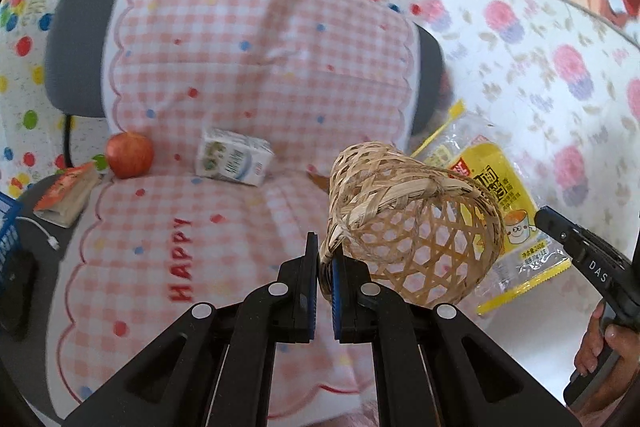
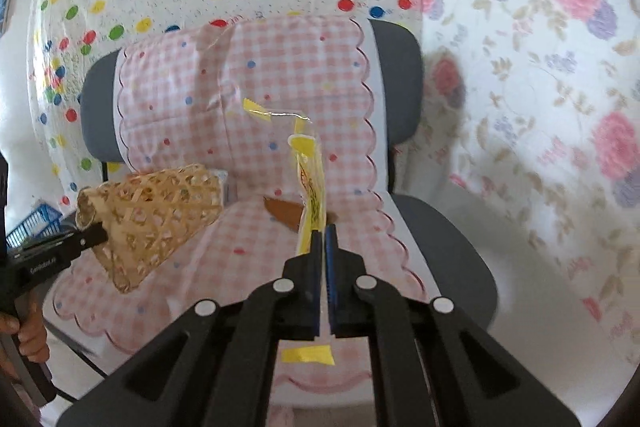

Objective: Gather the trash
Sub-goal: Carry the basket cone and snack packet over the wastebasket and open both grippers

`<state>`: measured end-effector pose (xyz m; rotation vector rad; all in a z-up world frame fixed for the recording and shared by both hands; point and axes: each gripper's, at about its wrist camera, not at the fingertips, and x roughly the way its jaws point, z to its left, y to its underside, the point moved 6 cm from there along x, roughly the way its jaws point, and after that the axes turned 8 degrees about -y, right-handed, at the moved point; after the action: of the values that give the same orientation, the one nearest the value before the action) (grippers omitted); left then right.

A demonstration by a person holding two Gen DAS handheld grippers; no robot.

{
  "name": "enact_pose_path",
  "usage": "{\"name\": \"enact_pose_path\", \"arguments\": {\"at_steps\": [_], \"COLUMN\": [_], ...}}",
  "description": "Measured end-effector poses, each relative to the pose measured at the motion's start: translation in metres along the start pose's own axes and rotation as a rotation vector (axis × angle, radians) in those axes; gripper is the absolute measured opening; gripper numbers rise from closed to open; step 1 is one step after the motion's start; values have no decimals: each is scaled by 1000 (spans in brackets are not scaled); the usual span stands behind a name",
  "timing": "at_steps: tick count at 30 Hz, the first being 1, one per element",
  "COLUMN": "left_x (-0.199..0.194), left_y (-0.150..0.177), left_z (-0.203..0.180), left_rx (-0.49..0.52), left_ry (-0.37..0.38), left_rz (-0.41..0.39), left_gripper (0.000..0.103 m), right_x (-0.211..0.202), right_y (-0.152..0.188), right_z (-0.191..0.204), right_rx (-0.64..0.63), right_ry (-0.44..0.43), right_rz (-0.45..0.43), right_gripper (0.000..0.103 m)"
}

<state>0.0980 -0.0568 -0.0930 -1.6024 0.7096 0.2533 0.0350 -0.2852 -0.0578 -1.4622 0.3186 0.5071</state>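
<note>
A woven bamboo basket (image 1: pixel 412 227) hangs tilted over the pink checked chair cushion (image 1: pixel 224 75), and my left gripper (image 1: pixel 326 251) is shut on its rim. The right wrist view shows the same basket (image 2: pixel 156 215) at the left, with the left gripper (image 2: pixel 100 235) on its edge. My right gripper (image 2: pixel 323 231) is shut on a yellow and clear plastic wrapper (image 2: pixel 310 179), lifted off the cushion. The wrapper (image 1: pixel 500 203) hangs right behind the basket, with the right gripper (image 1: pixel 540 217) at its edge. A milk carton (image 1: pixel 234 163) lies on the seat.
A red apple (image 1: pixel 130 155) sits at the seat's left edge beside an orange packet (image 1: pixel 68 195). A brown scrap (image 2: pixel 284 213) lies mid-seat. A blue crate (image 1: pixel 8 227) stands at the far left. Balloon-print and floral sheets hang behind the grey chair (image 2: pixel 440 247).
</note>
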Motion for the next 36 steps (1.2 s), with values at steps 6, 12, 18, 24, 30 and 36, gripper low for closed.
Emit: {"name": "enact_pose_path", "arguments": {"at_steps": [6,12,18,24,30,36], "left_x": [5,1,-6,-5,-2,19], "left_y": [33,61,90,121,155,178], "left_z": [-46,-99,-144,-181,-204,-211], "left_rx": [83,171,269,345,428,486], "left_ry": [94,231,337,412,434,400], "left_rz": [60,78,115,183,252,363], "left_gripper": [6,6,6,6,6,6], "right_x": [-39,-85,-129,-153,-152,-142], "right_y": [38,68,104,152,195,218], "right_z": [-25,-52,-78,-98,-104,-110], "right_rx": [68,112,162,258,329,365], "right_ry": [95,230,358,427,432,435], "right_rz": [9,5,37,107,184,242], "right_gripper": [2,2,2,2,3,3]}}
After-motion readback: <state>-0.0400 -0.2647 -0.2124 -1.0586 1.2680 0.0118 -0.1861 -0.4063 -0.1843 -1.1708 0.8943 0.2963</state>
